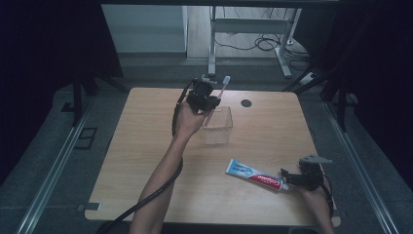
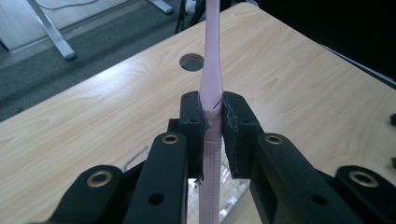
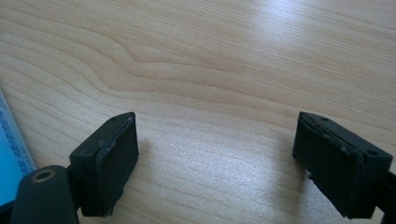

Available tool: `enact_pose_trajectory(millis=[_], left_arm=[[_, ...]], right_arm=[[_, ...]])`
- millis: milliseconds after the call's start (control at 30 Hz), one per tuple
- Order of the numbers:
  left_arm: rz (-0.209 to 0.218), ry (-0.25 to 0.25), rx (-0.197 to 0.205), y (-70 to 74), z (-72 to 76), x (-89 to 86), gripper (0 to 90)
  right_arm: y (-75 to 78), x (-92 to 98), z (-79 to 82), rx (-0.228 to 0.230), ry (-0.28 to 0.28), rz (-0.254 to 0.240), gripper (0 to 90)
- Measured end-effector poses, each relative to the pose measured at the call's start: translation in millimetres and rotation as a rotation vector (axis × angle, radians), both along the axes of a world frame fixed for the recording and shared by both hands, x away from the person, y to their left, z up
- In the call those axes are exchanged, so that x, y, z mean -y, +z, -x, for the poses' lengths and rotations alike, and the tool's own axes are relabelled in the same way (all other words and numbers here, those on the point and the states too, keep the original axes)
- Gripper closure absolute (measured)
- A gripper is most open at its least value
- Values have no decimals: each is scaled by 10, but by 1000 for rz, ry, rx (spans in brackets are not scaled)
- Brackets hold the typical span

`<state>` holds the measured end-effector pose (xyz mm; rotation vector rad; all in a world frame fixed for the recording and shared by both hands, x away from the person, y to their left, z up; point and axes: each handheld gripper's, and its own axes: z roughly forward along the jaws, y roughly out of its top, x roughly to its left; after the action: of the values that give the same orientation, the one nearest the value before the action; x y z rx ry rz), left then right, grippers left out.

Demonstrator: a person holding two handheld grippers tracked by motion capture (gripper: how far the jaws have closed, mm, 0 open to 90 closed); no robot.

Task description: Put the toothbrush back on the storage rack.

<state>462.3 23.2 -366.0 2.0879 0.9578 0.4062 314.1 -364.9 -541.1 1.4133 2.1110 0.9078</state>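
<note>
1. Black jaws of the left gripper [image 2: 212, 121] rose from the bottom of the left gripper view, clenched on the slim pale pink plastic toothbrush [image 2: 211, 79], whose handle ran up the middle of the frame and out at the top edge.
2. That view showed the pads pressing the handle; the high view showed instead where it stood: the toothbrush [image 1: 217, 97] leaned, bristles up, in the clear square plastic container [image 1: 217, 127] at the frame's centre, with the left gripper [image 1: 207, 100] above the container's upper left rim.
3. Wide-spread jaws of the right gripper [image 3: 215, 158] held nothing, with bare light wooden table [image 3: 210, 60] between them.
4. At lower right in the high view, the right gripper [image 1: 287, 176] lay just beside the cap end of the blue, white and red toothpaste tube [image 1: 253, 174].
5. A dark round hole [image 1: 246, 103] sat in the table right of the container.
</note>
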Motion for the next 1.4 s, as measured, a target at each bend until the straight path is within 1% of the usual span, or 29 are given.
enact_pose_trajectory(millis=[100, 167, 300, 333, 367, 433, 467, 500, 700, 767, 800, 867, 933, 967, 1100, 1233, 1333, 1400], left_arm=[[4, 6, 5, -31, -18, 13, 793], [3, 10, 8, -84, -39, 31, 793], [2, 7, 8, -136, -49, 46, 793], [-1, 5, 13, -181, -50, 58, 793], [-1, 5, 13, -181, -50, 58, 792], [-5, 2, 9, -242, -57, 69, 792], [-5, 2, 9, -242, -57, 69, 793], [-11, 2, 10, -279, -59, 77, 792], [-26, -1, 3, -362, -65, 102, 792], [-36, -2, 1, -418, -61, 119, 792], [-36, -2, 1, -418, -61, 119, 792], [-49, -2, -4, -480, -56, 138, 792], [-52, -3, -3, -500, -56, 143, 792], [-55, -3, -6, -542, -50, 155, 792], [-70, -4, -2, -599, -40, 173, 792], [-72, -1, -4, -666, -29, 178, 792], [-80, 1, 2, -720, -12, 180, 792], [-82, 1, 2, -731, -8, 181, 792]], right_arm=[[0, 0, -1, 0, 0, 0, 138], [0, -2, -2, 0, 1, 0, 138], [-1, -2, -4, 0, 2, 0, 138], [-1, -3, -4, 0, 3, 0, 138], [-1, -3, -4, 0, 3, 0, 138], [-1, -4, -5, 0, 3, 0, 138], [-1, -4, -5, 0, 3, 0, 138], [0, -4, -6, 0, 4, 0, 138], [-1, -5, -7, 0, 5, 0, 138], [-1, -5, -7, 0, 5, 0, 138], [-1, -5, -7, 0, 5, 0, 138], [-1, -5, -7, 0, 5, -1, 138], [-1, -5, -7, 0, 5, -1, 138], [0, -5, -7, 0, 5, 0, 138], [-1, -5, -7, 0, 5, -1, 138], [-1, -5, -8, 0, 5, 0, 138], [-1, -5, -9, 1, 6, 0, 138], [-1, -6, -9, 1, 7, 0, 138]])
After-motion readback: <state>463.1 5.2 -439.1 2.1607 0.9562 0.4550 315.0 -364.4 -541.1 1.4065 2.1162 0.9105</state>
